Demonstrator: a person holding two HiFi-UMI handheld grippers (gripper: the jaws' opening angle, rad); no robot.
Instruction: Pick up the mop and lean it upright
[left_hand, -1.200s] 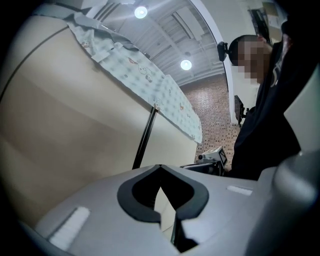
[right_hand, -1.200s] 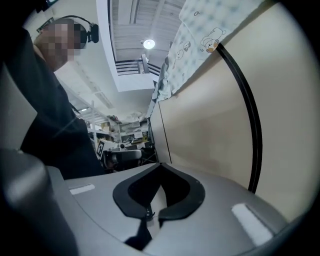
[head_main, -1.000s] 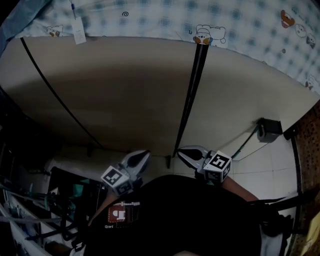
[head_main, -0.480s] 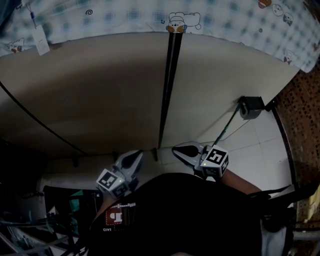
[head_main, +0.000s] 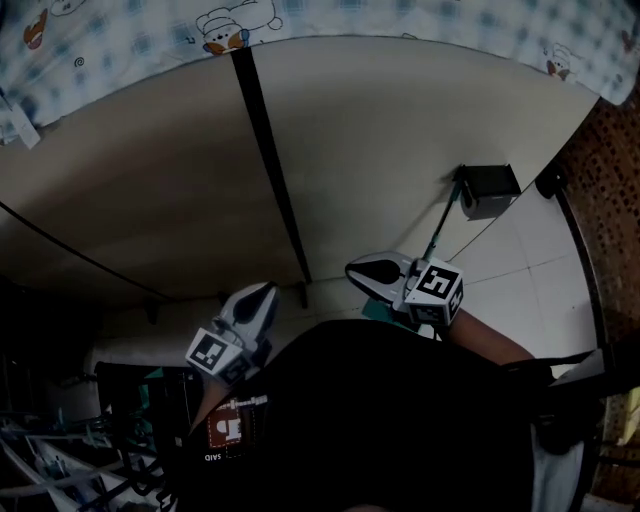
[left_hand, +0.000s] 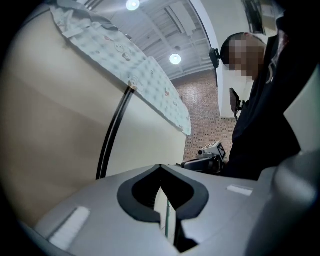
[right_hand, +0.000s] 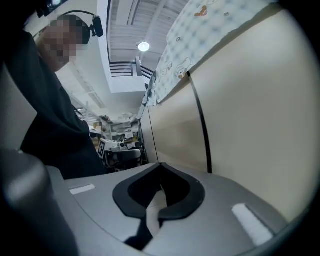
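Note:
The mop lies on the white tile floor at the foot of the beige wall. Its dark head (head_main: 486, 190) is against the wall and its thin green handle (head_main: 438, 235) runs down-left under my right gripper. My right gripper (head_main: 353, 268) hovers above the handle's near end, shut and empty, its tips (right_hand: 161, 165) meeting. My left gripper (head_main: 267, 291) is to the left, apart from the mop, also shut with nothing held (left_hand: 160, 167). A green sliver, probably the handle (left_hand: 166, 220), shows through the slot behind the left jaws.
A beige partition wall (head_main: 380, 130) with a black vertical seam (head_main: 268, 170) fills the view ahead, a checked cartoon cloth (head_main: 420, 15) draped over its top. Brick-patterned flooring (head_main: 612, 150) lies at the right. Dark racks and cables (head_main: 120, 410) crowd the lower left.
The head view has swung right, so the black seam and the mop head slid leftward in the picture. Both grippers stay shut and in much the same place in front of the body.

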